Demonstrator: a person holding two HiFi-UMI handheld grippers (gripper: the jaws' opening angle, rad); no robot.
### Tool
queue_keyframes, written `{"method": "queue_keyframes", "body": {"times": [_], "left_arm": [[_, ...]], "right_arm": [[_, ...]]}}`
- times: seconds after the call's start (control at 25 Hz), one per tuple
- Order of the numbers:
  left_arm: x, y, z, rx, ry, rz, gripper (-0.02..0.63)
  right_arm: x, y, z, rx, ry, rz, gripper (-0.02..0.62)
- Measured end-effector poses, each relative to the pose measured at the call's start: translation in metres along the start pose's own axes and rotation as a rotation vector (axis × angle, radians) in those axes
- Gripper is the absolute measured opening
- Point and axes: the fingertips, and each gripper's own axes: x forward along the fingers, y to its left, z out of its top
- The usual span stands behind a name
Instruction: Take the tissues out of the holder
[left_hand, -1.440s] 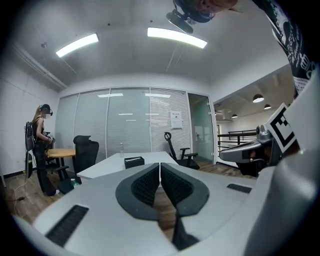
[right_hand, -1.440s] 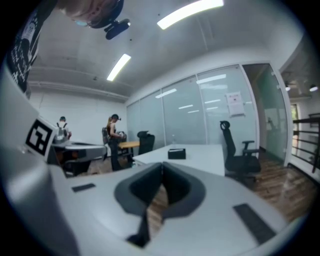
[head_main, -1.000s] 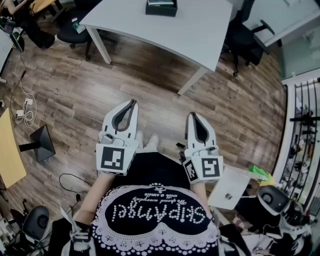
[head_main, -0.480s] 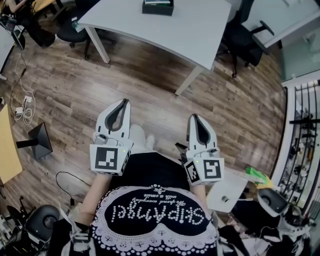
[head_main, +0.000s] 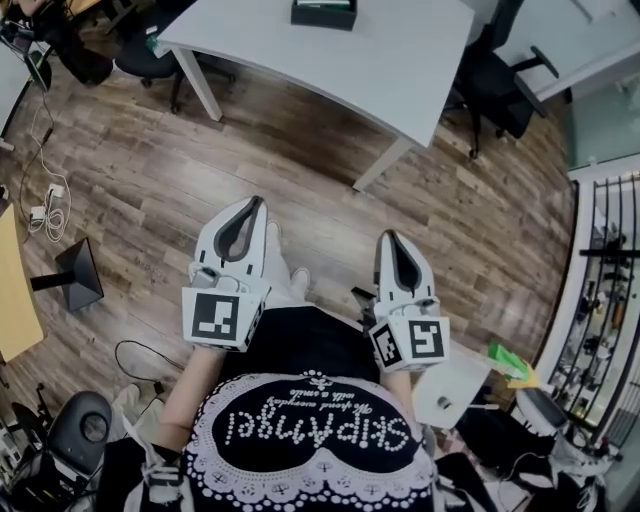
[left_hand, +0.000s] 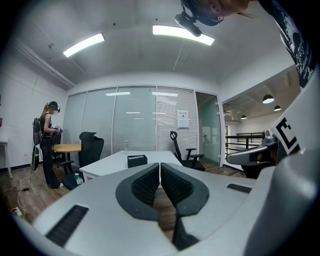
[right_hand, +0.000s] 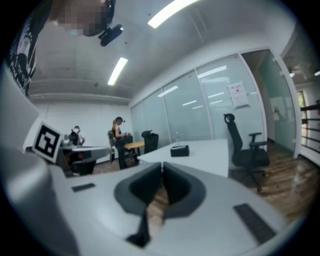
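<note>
The tissue holder (head_main: 323, 12) is a black box standing on the white table (head_main: 400, 60) at the top of the head view, far ahead of both grippers. My left gripper (head_main: 258, 203) and right gripper (head_main: 385, 238) are held side by side in front of the person's body, above the wooden floor, pointing toward the table. Both are shut with nothing between their jaws. The left gripper view shows the holder (left_hand: 137, 160) beyond the left gripper (left_hand: 159, 165). In the right gripper view the holder (right_hand: 179, 150) sits past the right gripper (right_hand: 162, 166).
Black office chairs (head_main: 495, 85) stand at the table's right and far left. A person (left_hand: 50, 145) stands by a round wooden table (left_hand: 67, 148). A monitor-stand base (head_main: 75, 275) and cables (head_main: 45, 215) lie on the floor at left, a white device (head_main: 450, 385) at right.
My left gripper has shifted a little to the left and forward. The right gripper has hardly moved. Both stayed shut.
</note>
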Motion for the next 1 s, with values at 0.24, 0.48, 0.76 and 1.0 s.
{"method": "queue_keyframes", "body": {"times": [0.24, 0.48, 0.76, 1.0], "left_arm": [[0.028, 0.028, 0.002, -0.013, 0.017, 0.003, 0.029], [0.066, 0.066, 0.021, -0.013, -0.001, -0.032, 0.029], [0.098, 0.116, 0.036, -0.001, -0.024, -0.061, 0.029], [0.111, 0.15, 0.037, -0.001, -0.015, -0.083, 0.029]], "right_arm": [[0.042, 0.004, 0.009, 0.01, 0.016, 0.019, 0.034], [0.096, 0.01, 0.028, 0.011, 0.01, 0.0, 0.034], [0.148, 0.021, 0.039, 0.005, 0.002, -0.026, 0.034], [0.177, 0.031, 0.047, 0.006, -0.012, -0.065, 0.034]]}}
